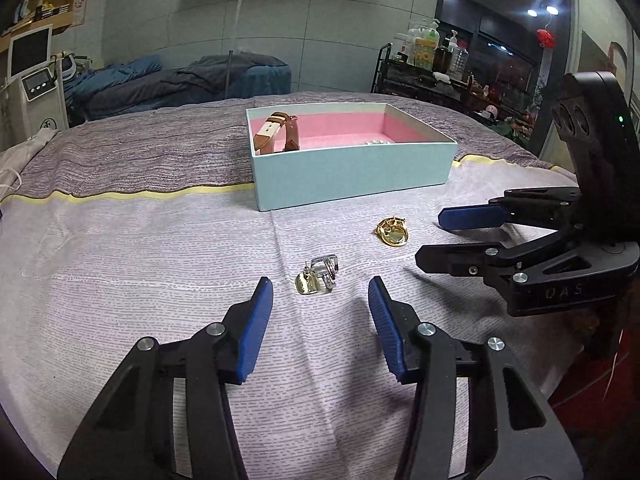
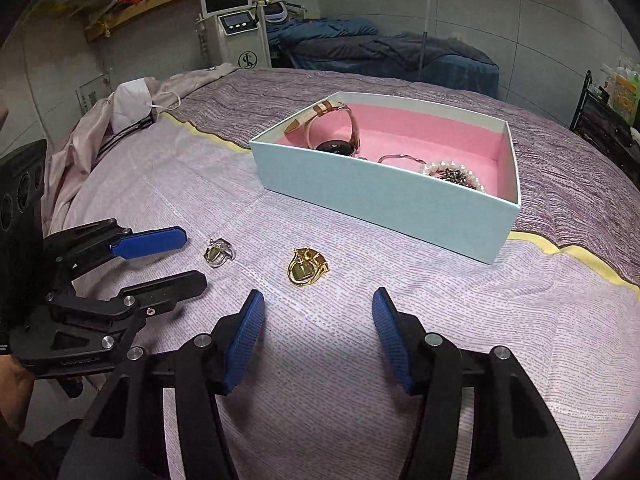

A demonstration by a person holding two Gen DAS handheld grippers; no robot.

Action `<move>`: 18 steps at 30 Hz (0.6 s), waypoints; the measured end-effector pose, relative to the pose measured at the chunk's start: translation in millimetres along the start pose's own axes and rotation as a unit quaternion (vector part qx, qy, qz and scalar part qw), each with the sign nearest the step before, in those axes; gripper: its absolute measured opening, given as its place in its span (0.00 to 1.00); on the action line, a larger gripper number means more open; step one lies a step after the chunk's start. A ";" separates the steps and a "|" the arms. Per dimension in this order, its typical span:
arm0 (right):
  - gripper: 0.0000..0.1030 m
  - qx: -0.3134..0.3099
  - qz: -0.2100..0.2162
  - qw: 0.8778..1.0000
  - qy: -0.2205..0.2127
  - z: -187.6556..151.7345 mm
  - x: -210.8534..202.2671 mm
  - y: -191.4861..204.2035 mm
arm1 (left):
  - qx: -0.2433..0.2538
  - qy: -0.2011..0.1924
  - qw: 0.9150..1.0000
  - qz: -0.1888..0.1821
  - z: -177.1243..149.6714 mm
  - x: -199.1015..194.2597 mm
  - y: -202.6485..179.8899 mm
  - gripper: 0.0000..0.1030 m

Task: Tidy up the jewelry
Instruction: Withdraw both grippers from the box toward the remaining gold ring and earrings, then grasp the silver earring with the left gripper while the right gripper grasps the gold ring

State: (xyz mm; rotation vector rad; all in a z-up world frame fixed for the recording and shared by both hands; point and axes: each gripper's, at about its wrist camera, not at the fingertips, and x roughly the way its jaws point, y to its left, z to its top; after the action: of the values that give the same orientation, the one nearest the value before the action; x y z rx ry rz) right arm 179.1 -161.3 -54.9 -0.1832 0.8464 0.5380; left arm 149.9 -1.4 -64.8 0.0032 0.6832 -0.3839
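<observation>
A silver ring (image 1: 318, 278) with a pale stone lies on the lilac cloth, just ahead of my left gripper (image 1: 319, 280), which is open with its blue pads to either side of it and not touching. A gold ring (image 2: 306, 267) lies just beyond my right gripper (image 2: 317, 292), also open and empty. In the left wrist view the right gripper (image 1: 430, 238) reaches in from the right, near the gold ring (image 1: 393, 232). Behind stands a pale blue box (image 2: 380, 196) with pink lining, holding a brown-strapped watch (image 2: 336, 128) and a pearl bracelet (image 2: 452, 172).
A white face mask (image 2: 136, 100) and a pink garment lie at the table's far left edge. Past the table are a bed with blue blankets (image 1: 180, 80), a machine with a screen (image 2: 230, 20) and a cart of bottles (image 1: 432, 52).
</observation>
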 end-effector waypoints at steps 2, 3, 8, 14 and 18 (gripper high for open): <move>0.53 -0.002 0.002 1.000 0.003 2.4 2.9 1.8 | 0.002 0.003 1.000 -0.004 -0.4 0.6 -2.3 0.45; 0.53 -0.005 0.001 1.000 0.005 3.4 4.5 3.4 | 0.003 0.005 1.000 -0.006 -0.9 1.3 -3.2 0.43; 0.45 -0.027 -0.018 0.999 0.017 10.1 14.2 9.0 | -0.003 0.010 1.000 -0.008 -0.9 5.8 -2.9 0.38; 0.43 -0.026 -0.016 0.999 0.023 17.1 21.2 9.1 | -0.005 0.007 1.000 -0.010 4.4 7.7 -2.4 0.33; 0.40 -0.025 -0.015 0.999 0.025 20.0 23.7 9.3 | 0.001 0.004 1.000 -0.011 8.9 9.5 -6.0 0.30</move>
State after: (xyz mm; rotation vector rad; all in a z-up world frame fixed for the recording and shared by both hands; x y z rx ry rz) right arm 200.2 -137.2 -59.0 -0.2565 0.8772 0.5281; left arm 159.9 -11.4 -63.0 -0.0004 0.6906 -0.4071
